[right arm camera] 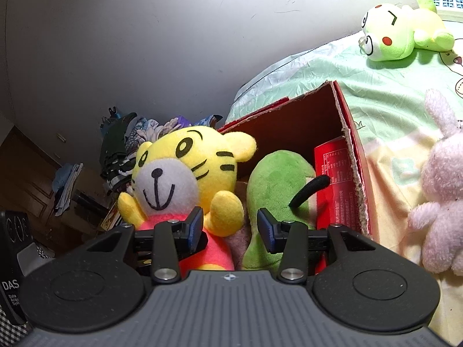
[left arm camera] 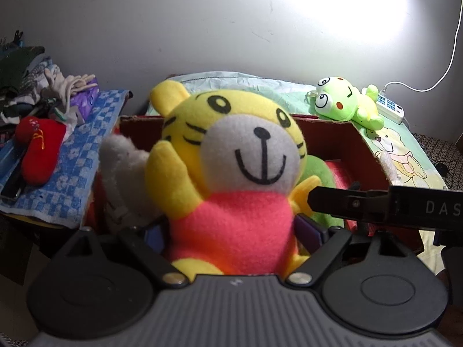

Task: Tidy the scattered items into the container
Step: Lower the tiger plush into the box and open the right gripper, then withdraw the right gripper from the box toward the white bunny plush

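Observation:
A yellow tiger plush in a pink shirt fills the left wrist view. My left gripper is shut on its pink body, jaws wide, holding it upright over the red cardboard box. The tiger plush also shows in the right wrist view, beside a green plush lying in the box. My right gripper is open just above the two, pads pressing on nothing. One of its fingers reaches in from the right. A grey-white plush leans at the box's left side.
A green frog plush and a pink rabbit plush lie on the bed sheet right of the box. A power strip sits behind the frog. Left of the box, a blue checked towel carries a red plush item and piled clothes.

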`<state>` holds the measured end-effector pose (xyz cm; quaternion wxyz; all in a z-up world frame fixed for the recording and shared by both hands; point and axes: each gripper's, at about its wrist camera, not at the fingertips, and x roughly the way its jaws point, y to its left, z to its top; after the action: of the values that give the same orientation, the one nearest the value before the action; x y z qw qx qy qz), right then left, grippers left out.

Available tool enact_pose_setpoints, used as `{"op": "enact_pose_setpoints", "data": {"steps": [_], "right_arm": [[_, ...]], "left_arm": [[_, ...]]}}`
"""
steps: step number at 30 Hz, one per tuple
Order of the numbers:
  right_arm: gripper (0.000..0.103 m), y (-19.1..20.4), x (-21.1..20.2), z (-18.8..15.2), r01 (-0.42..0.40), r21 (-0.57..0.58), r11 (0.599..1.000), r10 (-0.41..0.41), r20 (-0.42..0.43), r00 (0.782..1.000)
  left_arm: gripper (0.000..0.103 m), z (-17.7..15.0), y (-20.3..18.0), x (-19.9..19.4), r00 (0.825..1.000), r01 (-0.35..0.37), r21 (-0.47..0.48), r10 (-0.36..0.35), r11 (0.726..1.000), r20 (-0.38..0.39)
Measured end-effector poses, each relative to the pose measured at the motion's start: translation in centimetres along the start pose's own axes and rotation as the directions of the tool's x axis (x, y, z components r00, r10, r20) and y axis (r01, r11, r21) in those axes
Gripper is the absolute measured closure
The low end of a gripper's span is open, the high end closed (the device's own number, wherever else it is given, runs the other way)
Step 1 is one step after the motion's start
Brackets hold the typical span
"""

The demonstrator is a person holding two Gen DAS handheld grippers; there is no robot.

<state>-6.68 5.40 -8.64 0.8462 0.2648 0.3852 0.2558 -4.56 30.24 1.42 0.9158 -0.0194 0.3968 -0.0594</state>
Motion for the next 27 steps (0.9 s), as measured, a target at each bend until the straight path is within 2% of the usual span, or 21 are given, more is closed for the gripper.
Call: {"op": "enact_pose_setpoints", "data": {"steps": [6, 18, 22, 27], "right_arm": [[0.057, 0.2, -0.7, -0.4, 0.010, -0.021, 1.000, -0.009, 0.021, 1.000], [0.057, 0.4, -2.6, -1.0, 0.029, -0.047, 0.998, -0.026, 0.061, 0.998], [0.055, 0.0, -4.0, -1.0, 0.041, -0.052, 0.998, -0.036, 0.090, 0.995], [0.055, -0.9, -5.6, -1.1, 0.047, -0.033, 0.998, -0.043, 0.107, 0.993]], "left_arm": [[0.015, -0.1, -0.6, -1.1, 1.000, -0.028, 0.021, 0.028, 0.999, 0.014], [0.015, 0.1, -1.1, -3.2, 0.996, -0.079, -0.002, 0.079, 0.997, 0.035], [0.015, 0.7, -2.2, -3.7, 0.992, -0.124, 0.010, 0.124, 0.992, 0.033], [0.015, 1.0, -3.8, -3.2, 0.991, -0.134, 0.018, 0.134, 0.991, 0.006]]}}
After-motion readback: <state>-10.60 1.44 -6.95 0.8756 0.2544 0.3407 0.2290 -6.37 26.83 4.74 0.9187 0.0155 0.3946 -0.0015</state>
